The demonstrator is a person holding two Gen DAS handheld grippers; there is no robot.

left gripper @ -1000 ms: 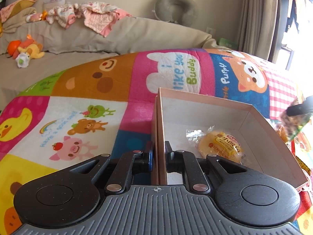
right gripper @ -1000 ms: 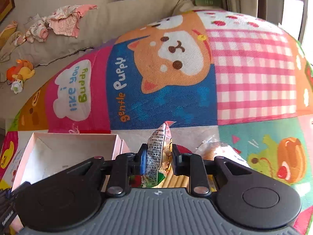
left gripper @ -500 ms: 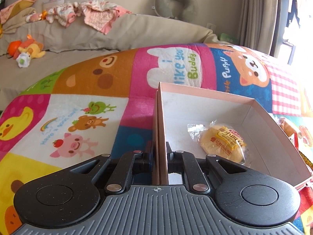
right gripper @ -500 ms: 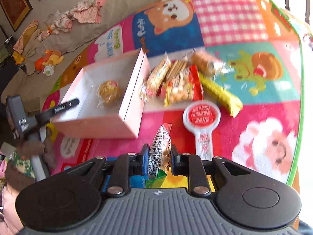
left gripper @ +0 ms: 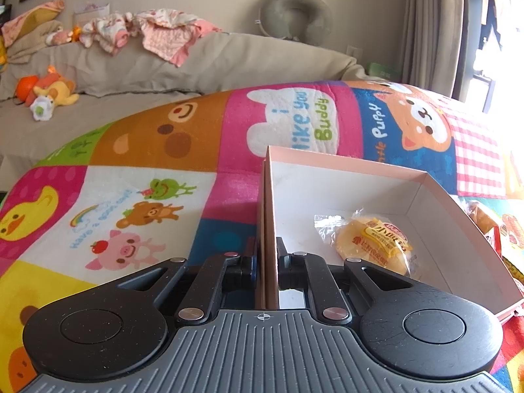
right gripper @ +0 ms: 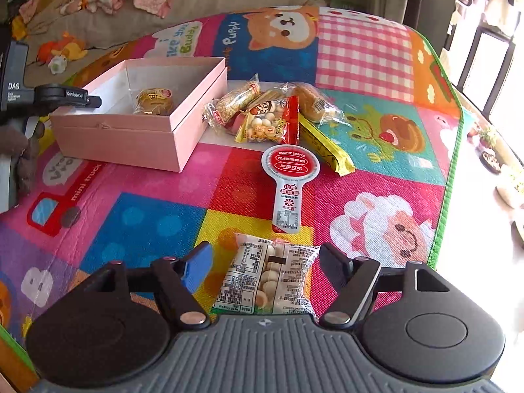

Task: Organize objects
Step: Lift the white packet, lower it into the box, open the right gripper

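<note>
My left gripper (left gripper: pixel 266 262) is shut on the near wall of a pink box (left gripper: pixel 270 196); it also shows in the right wrist view (right gripper: pixel 67 93) at the box (right gripper: pixel 131 137). A wrapped yellow cake (left gripper: pixel 373 244) lies inside the box. My right gripper (right gripper: pixel 265 262) is open, its jaws wide apart. A clear snack packet (right gripper: pixel 268 278) with small white balls lies flat on the mat between its fingers. A pile of snack packs (right gripper: pixel 271 114) lies to the right of the box.
A red and white paddle-shaped pack (right gripper: pixel 290 180) and a yellow bar (right gripper: pixel 324 145) lie on the colourful play mat (right gripper: pixel 147 216). A beige sofa (left gripper: pixel 163 65) with clothes and plush toys stands behind. The mat's green edge (right gripper: pixel 453 150) runs along the right.
My right gripper pulled back and down, opened, and released the snack packet onto the mat. My left gripper stays shut on the box wall.
</note>
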